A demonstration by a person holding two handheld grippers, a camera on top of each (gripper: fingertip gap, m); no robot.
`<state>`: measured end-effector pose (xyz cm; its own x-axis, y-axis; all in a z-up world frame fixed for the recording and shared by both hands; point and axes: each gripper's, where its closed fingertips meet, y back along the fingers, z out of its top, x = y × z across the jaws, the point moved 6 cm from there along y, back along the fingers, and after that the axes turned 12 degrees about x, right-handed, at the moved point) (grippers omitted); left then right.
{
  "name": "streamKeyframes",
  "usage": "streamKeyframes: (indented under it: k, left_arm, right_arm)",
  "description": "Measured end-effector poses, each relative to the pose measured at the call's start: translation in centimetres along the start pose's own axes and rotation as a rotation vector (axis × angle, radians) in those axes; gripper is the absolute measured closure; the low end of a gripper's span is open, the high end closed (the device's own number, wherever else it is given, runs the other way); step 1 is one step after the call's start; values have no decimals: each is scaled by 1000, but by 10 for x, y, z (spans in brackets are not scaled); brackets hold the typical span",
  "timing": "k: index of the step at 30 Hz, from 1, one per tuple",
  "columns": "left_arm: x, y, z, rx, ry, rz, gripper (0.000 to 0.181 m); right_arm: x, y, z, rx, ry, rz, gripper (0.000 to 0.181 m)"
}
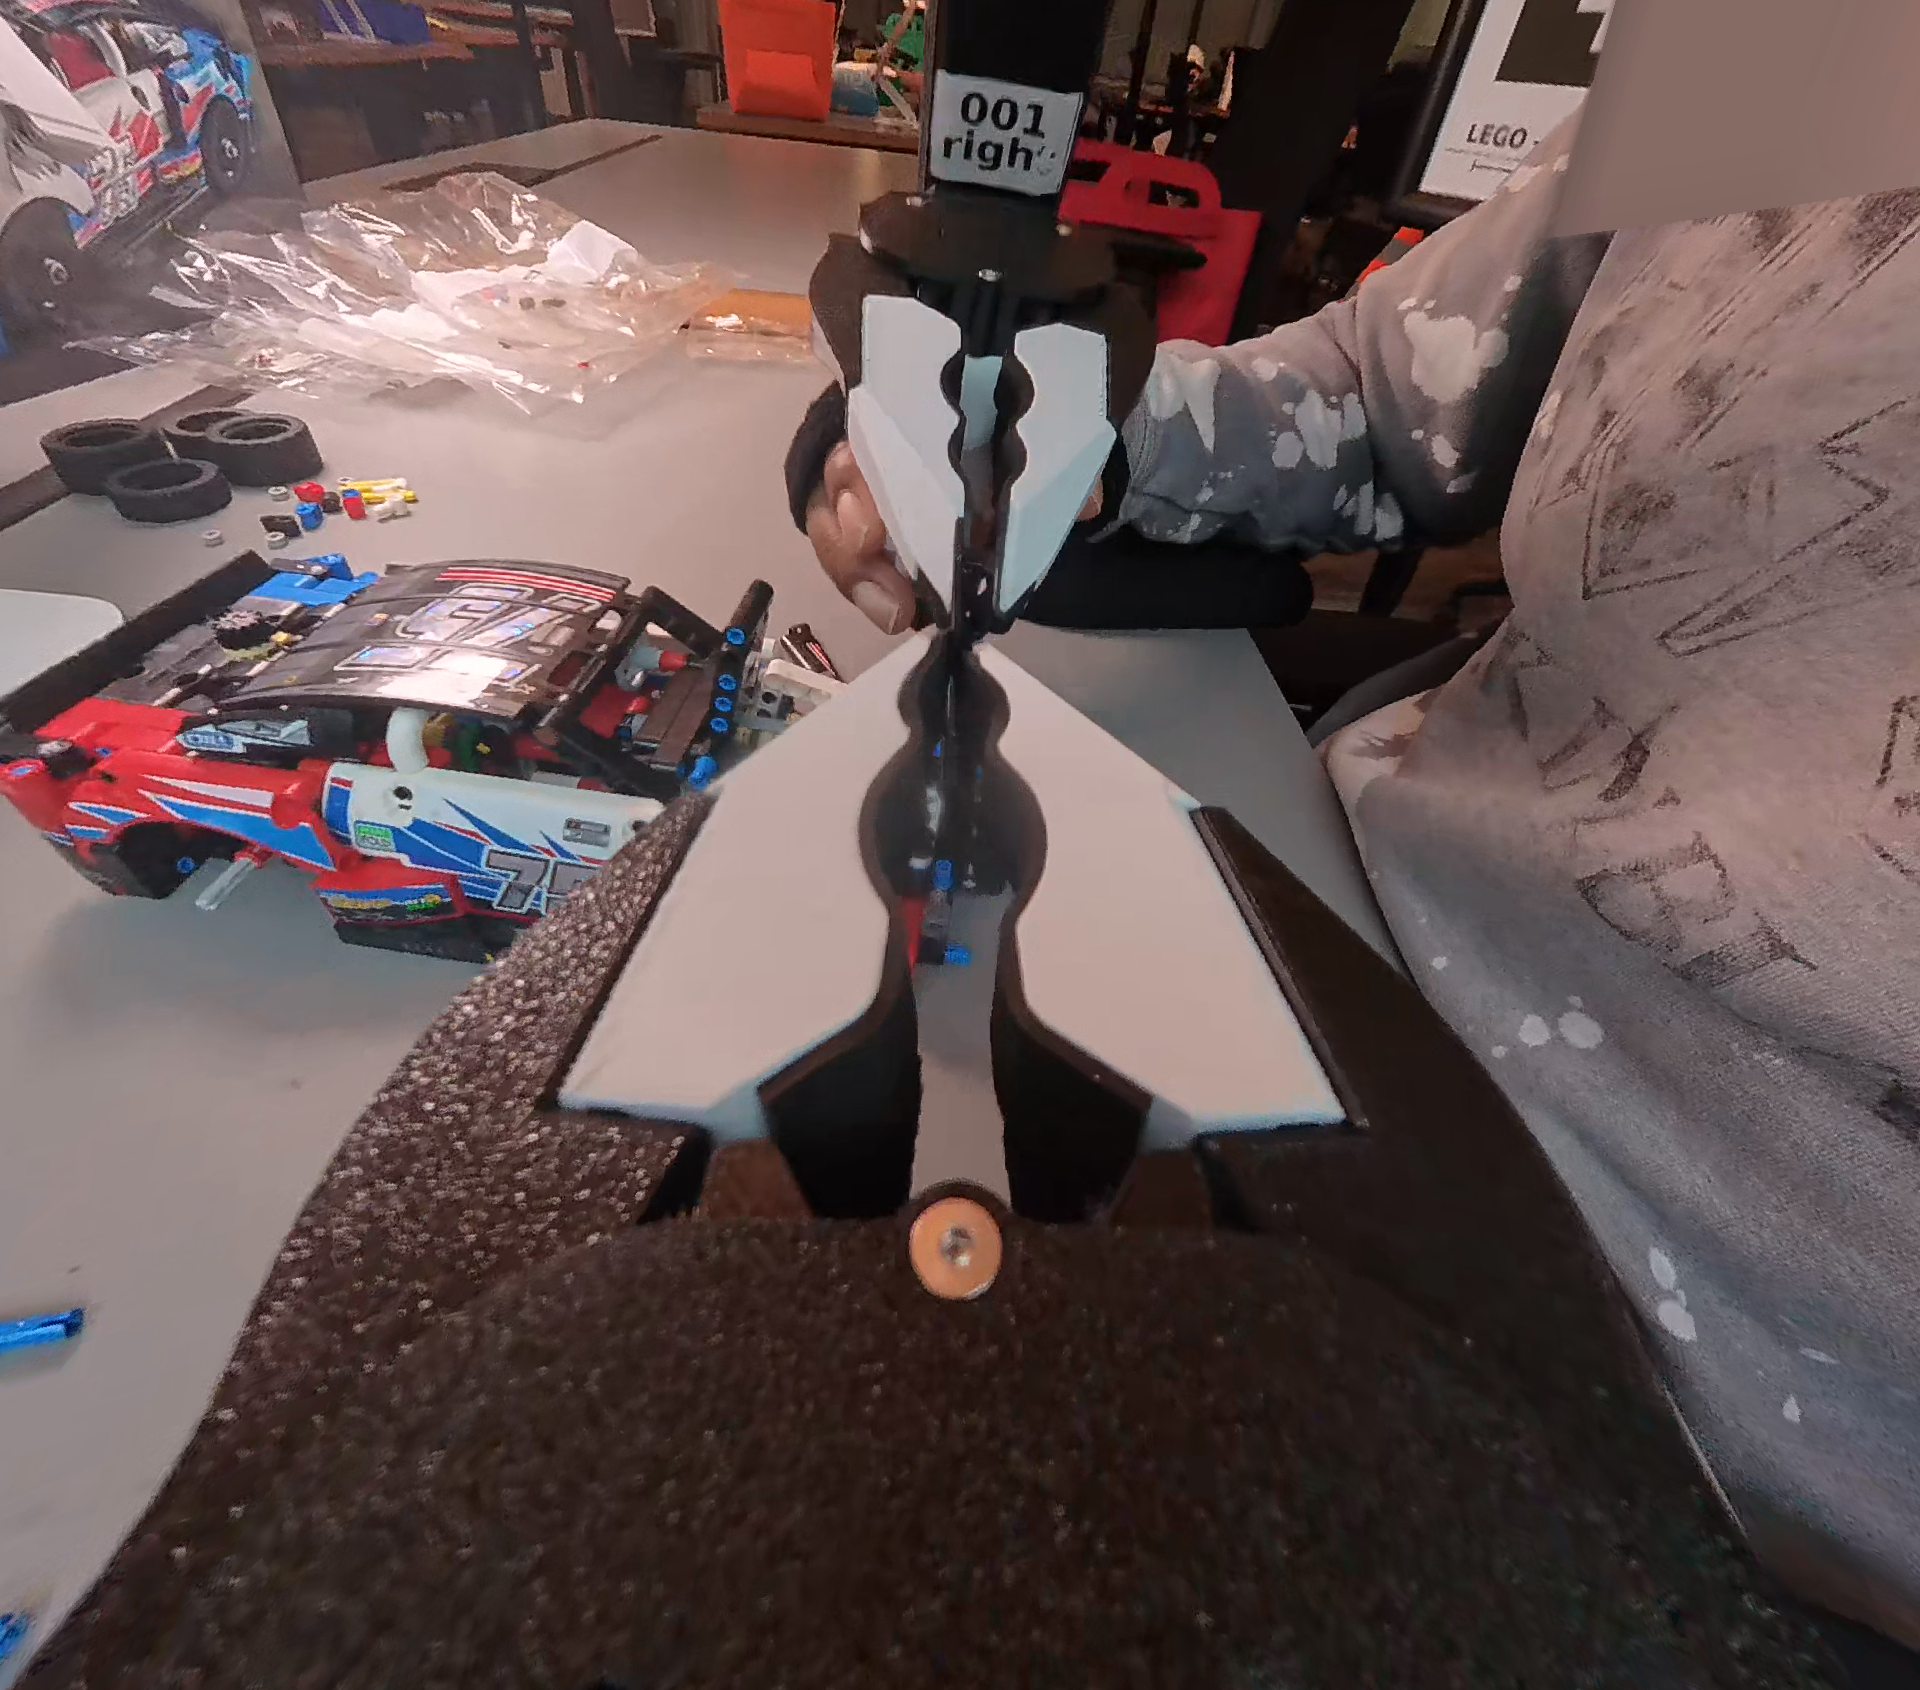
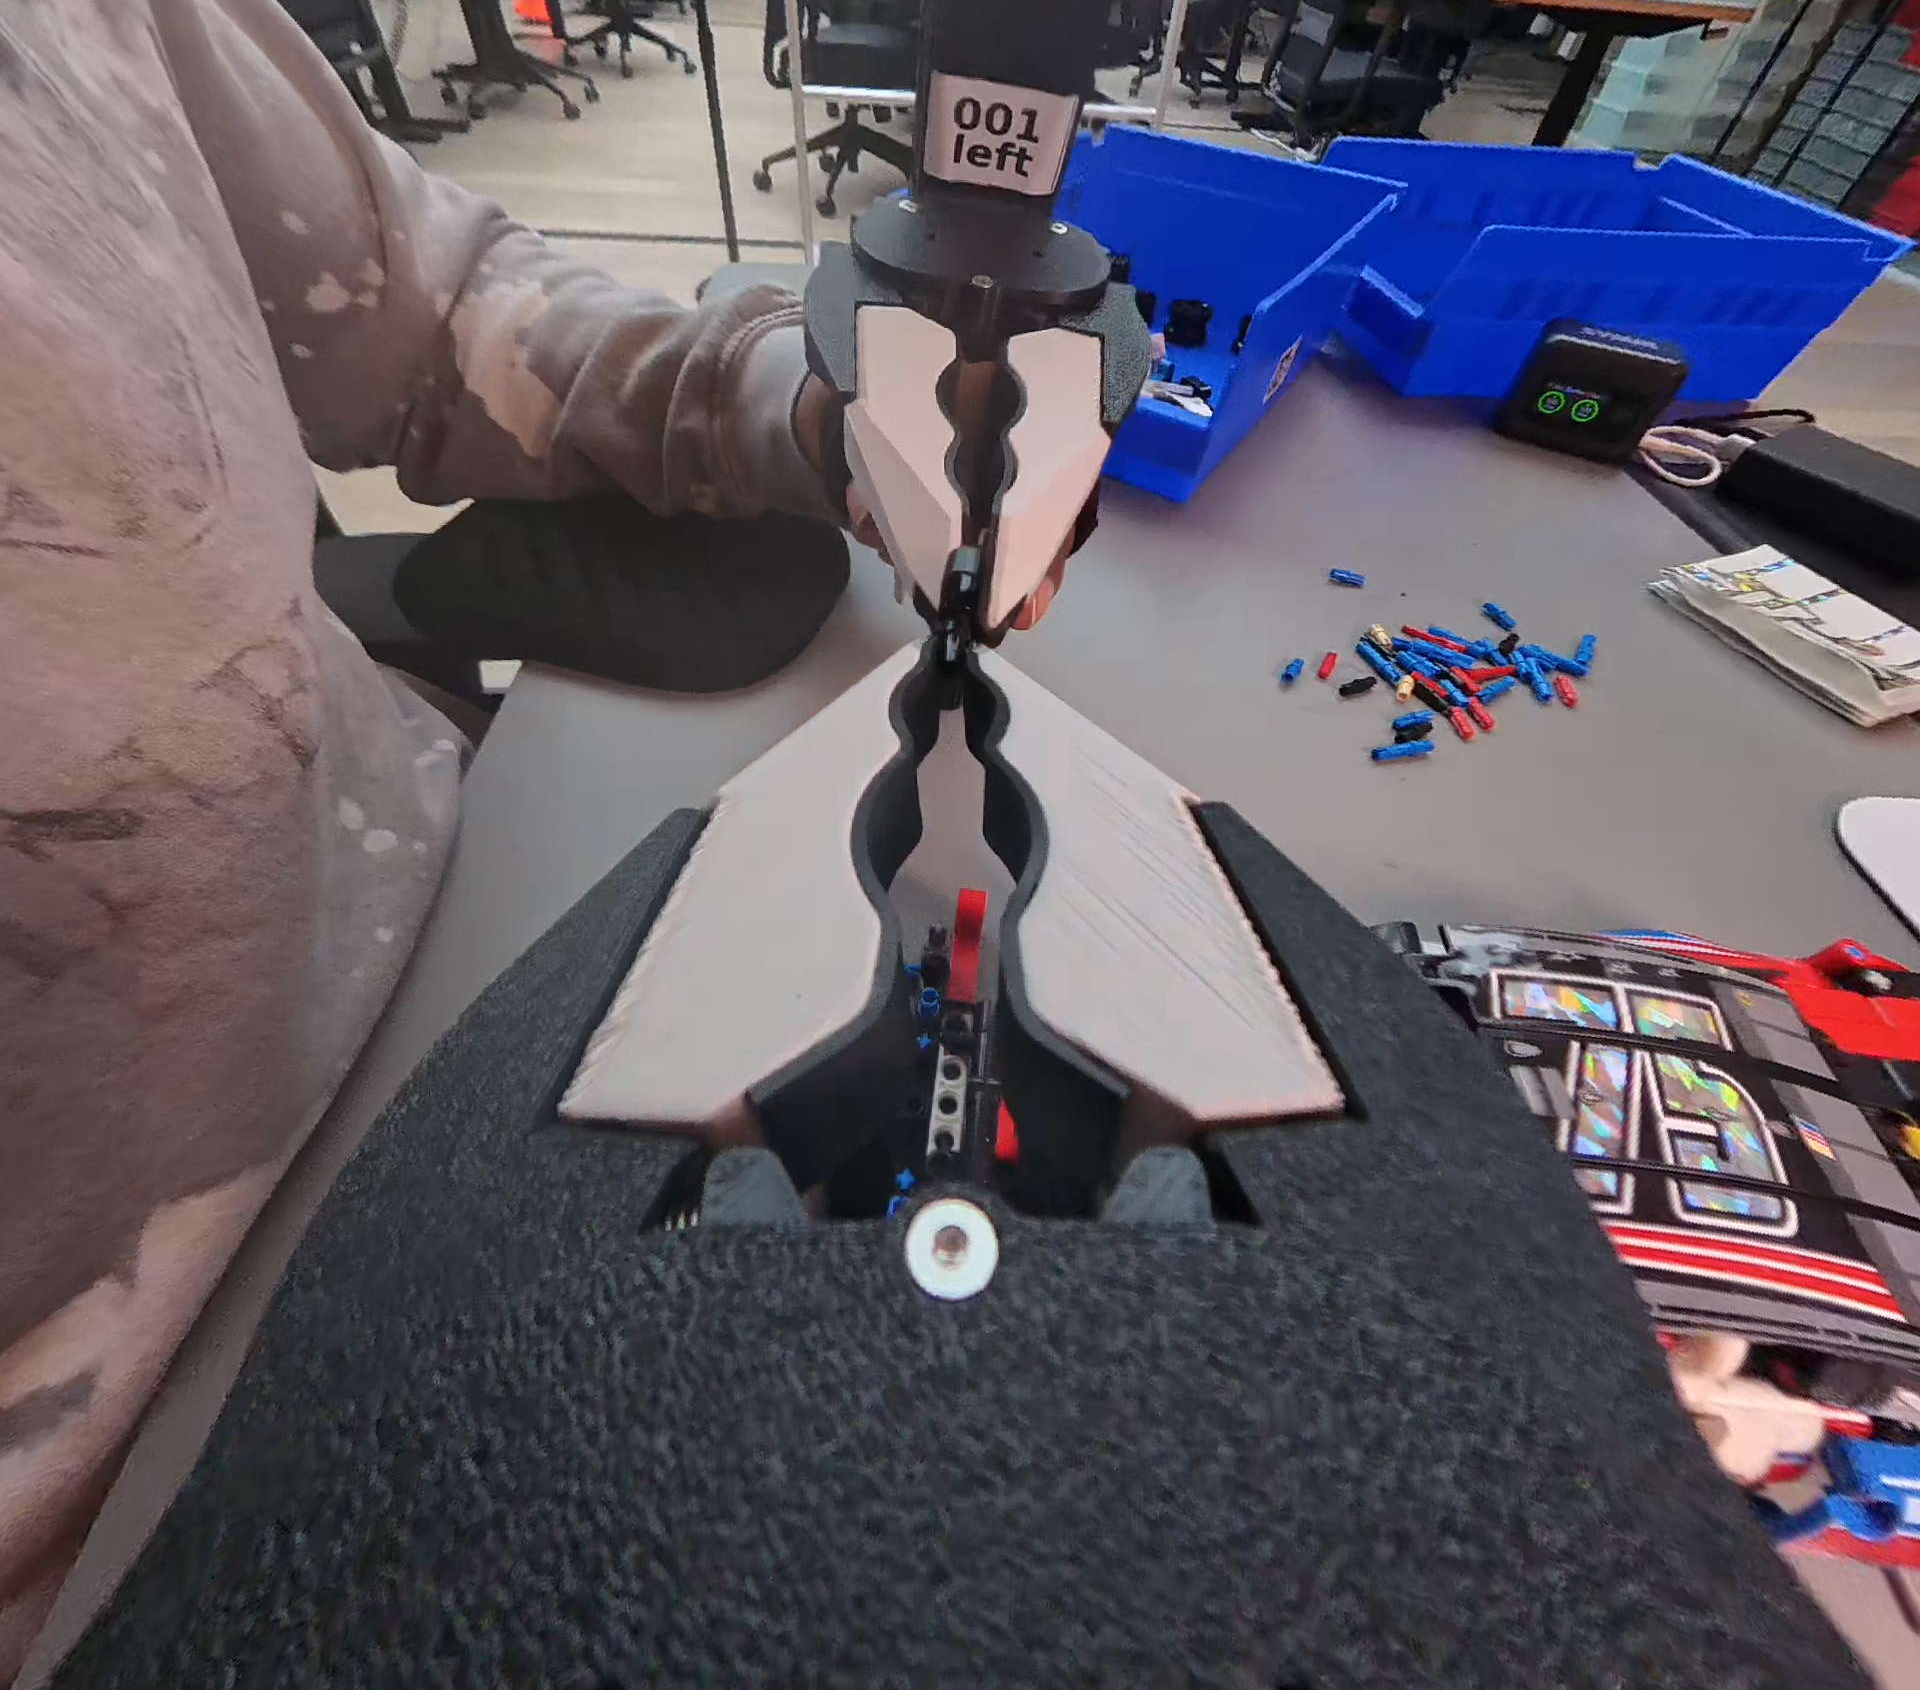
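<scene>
My two grippers meet tip to tip above the grey table's near edge [image 1: 1195,705]. My left gripper [image 1: 951,648] is shut on a small black brick piece [image 2: 964,575]; in the right wrist view [image 2: 961,601] its pads press on that piece. My right gripper [image 2: 947,651] is shut on the same piece's other end, and it also shows in the left wrist view [image 1: 971,601]. A black beam with blue pins, a grey part and a red part [image 2: 951,1069] shows through the slot behind my right fingertips. A brick race car [image 1: 312,736] stands just beside the grippers.
Black tyres [image 1: 177,456], small loose parts [image 1: 343,497] and clear plastic bags [image 1: 416,290] lie behind the car. A pile of blue, red and black pins [image 2: 1455,684], a folded booklet [image 2: 1787,632], blue bins [image 2: 1455,269] and a small black device [image 2: 1584,404] sit on the other side. Less than 4 cm separates the two grippers' tips. From either gripper's tips it is about 20 centimetres to the brick race car [image 1: 312,736].
</scene>
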<state>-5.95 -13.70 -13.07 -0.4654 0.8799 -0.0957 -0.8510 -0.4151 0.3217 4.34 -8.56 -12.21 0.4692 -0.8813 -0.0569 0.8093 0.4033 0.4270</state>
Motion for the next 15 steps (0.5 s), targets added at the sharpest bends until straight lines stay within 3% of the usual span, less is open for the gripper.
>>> streamKeyframes:
  k: [4, 6, 8, 10, 15]
  left_arm:
    - [14, 36, 5, -160, 61, 59, 181]
    - [20, 33, -10, -51, 32, 122, 181]
    - [21, 16, -35, 201, -81, 188, 181]
    - [16, 1, -51, 366, -199, 202, 179]
    - [10, -10, -71, 495, -245, 142, 168]
  right_arm:
    - [-12, 27, -7, -85, -107, -7, 179]
    - [-10, 31, -12, -51, -88, -52, 179]
    - [-11, 33, -15, -12, -63, -93, 179]
    - [-15, 36, -21, 34, -45, -126, 178]
    - [-21, 43, -29, 89, -33, -176, 179]
